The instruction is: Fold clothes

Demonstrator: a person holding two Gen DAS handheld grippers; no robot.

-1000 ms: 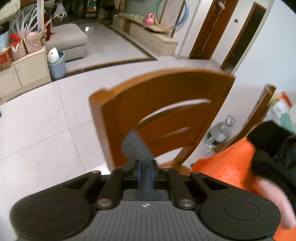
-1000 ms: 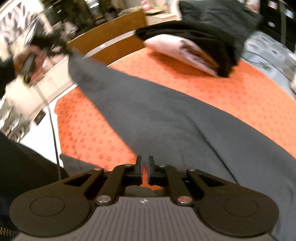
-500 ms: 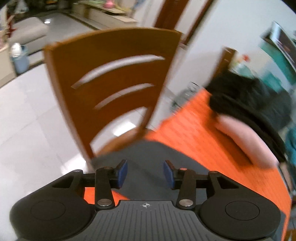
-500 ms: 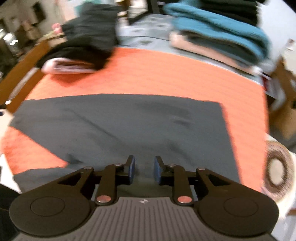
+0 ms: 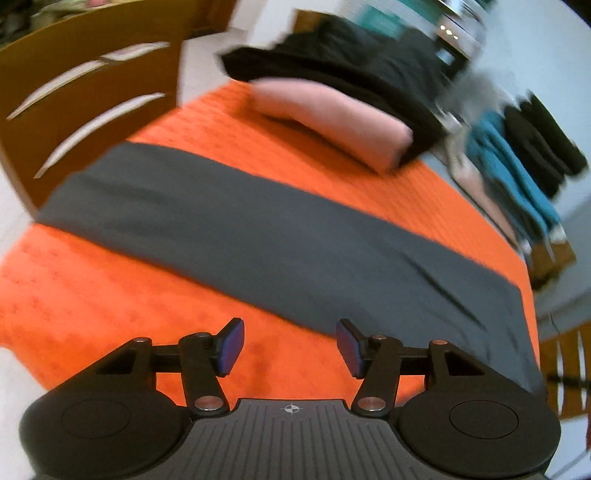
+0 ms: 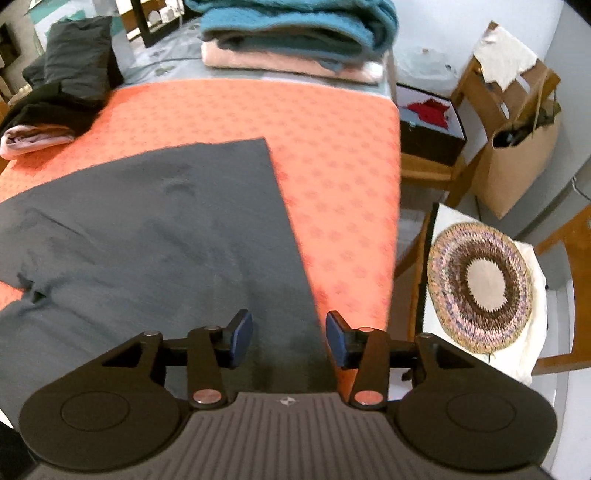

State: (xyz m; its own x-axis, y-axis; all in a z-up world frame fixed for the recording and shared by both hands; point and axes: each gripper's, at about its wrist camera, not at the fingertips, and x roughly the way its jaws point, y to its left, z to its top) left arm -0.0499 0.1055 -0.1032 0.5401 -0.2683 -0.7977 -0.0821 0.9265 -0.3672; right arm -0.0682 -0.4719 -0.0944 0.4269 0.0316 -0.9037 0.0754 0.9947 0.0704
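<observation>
Orange cloth [image 6: 332, 155] covers the table and carries the work. On it lies the grey garment [image 6: 155, 236], spread flat as a long band with one straight edge running toward the right gripper [image 6: 290, 334]. A few shallow creases show near its middle and a small pucker at its left side in the right view.

Folded piles stand at the far edge: a black and pink pile [image 5: 332, 107] on the cloth, and a teal and pink stack [image 6: 295, 33] beyond. A chair [image 5: 85, 92] stands close to the garment's far end.

Both tools are released and their jaws are opening. Nothing is between the jaws of the left gripper [image 5: 290, 347], which hangs over bare cloth just short of the garment's near edge. The right gripper hangs over the garment's corner, pads clear of the fabric.

Risks, in order:
- A pinch may catch the orange cloth together with the garment and drag the piles.
- Uneven grips at the two ends would skew the fold.
- Existing creases may be folded in.
- One end lies near the table edge and may slide off.
</observation>
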